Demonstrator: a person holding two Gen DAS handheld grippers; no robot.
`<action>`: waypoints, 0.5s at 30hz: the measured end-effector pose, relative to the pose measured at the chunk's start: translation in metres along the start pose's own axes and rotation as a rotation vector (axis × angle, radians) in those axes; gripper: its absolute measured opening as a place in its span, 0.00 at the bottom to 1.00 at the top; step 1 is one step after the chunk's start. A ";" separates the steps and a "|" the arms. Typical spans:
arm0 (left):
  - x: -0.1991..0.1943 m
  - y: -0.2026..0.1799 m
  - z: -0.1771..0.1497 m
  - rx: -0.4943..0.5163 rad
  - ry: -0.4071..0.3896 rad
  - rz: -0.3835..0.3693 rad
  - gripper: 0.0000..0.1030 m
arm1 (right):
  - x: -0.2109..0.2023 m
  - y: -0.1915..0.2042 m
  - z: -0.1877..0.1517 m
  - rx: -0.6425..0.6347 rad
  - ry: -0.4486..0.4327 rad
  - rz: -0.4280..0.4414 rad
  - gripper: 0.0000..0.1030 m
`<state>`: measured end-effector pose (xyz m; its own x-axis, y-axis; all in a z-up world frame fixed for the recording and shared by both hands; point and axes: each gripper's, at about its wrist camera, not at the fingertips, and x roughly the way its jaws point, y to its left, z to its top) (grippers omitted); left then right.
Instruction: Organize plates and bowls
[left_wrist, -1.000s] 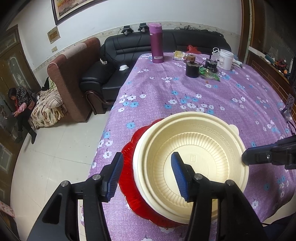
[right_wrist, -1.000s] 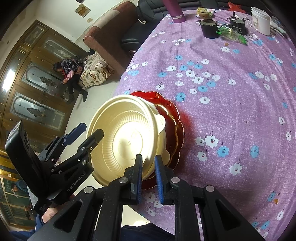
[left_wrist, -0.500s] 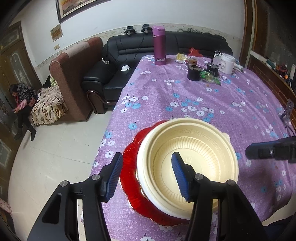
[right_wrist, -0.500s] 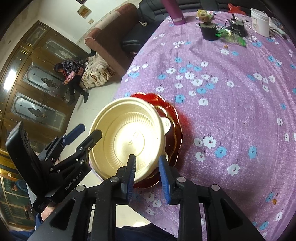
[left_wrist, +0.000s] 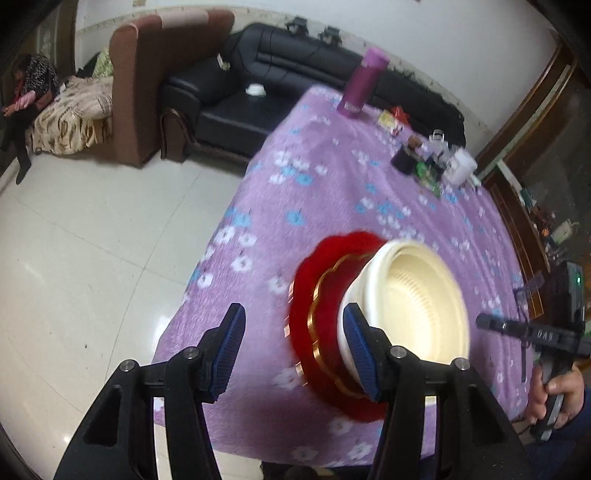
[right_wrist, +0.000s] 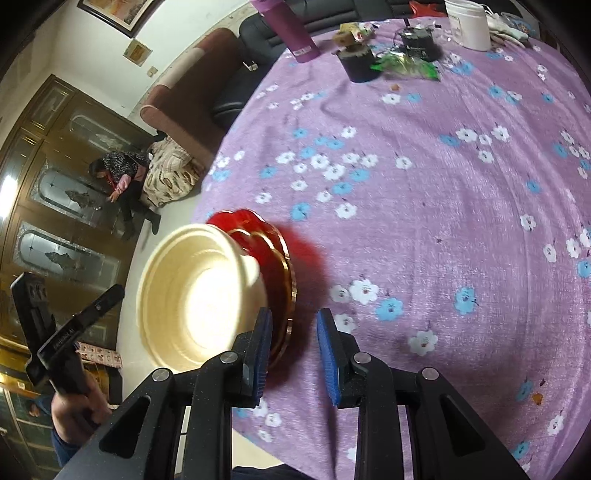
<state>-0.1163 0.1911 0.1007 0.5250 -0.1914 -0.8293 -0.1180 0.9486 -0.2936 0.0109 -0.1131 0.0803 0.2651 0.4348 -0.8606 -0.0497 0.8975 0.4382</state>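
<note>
With the cream ribbed plastic bowl sitting on the red gold-rimmed scalloped plates, both sets of jaws are standing open and empty, so the left gripper and right gripper are best easing clear without nudging the stack at the counter edge.

A cream bowl on red, gold-rimmed plates; purple tablecloth with white-and-blue flowers.

Left wrist view: looks steeply down from near bench edge, close above cream bowl, facing toward black sofa beyond bowl; own fingers frame bottom.

Right wrist view: also steeply down and close, from other side of bowl; fingers at bottom.

Shared: bowl, red plates, floral bench cloth, purple flask, sofa.
</note>
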 end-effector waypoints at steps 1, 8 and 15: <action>0.004 0.003 -0.003 0.001 0.012 -0.017 0.42 | 0.003 -0.003 0.000 0.003 0.002 -0.003 0.27; 0.028 0.003 -0.014 0.024 0.084 -0.078 0.28 | 0.022 -0.009 -0.002 -0.017 0.024 0.004 0.20; 0.044 -0.002 -0.015 0.050 0.121 -0.089 0.28 | 0.041 -0.006 0.000 -0.030 0.054 0.025 0.20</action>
<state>-0.1056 0.1773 0.0578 0.4261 -0.3017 -0.8529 -0.0321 0.9371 -0.3475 0.0221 -0.1006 0.0427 0.2112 0.4599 -0.8625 -0.0847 0.8877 0.4526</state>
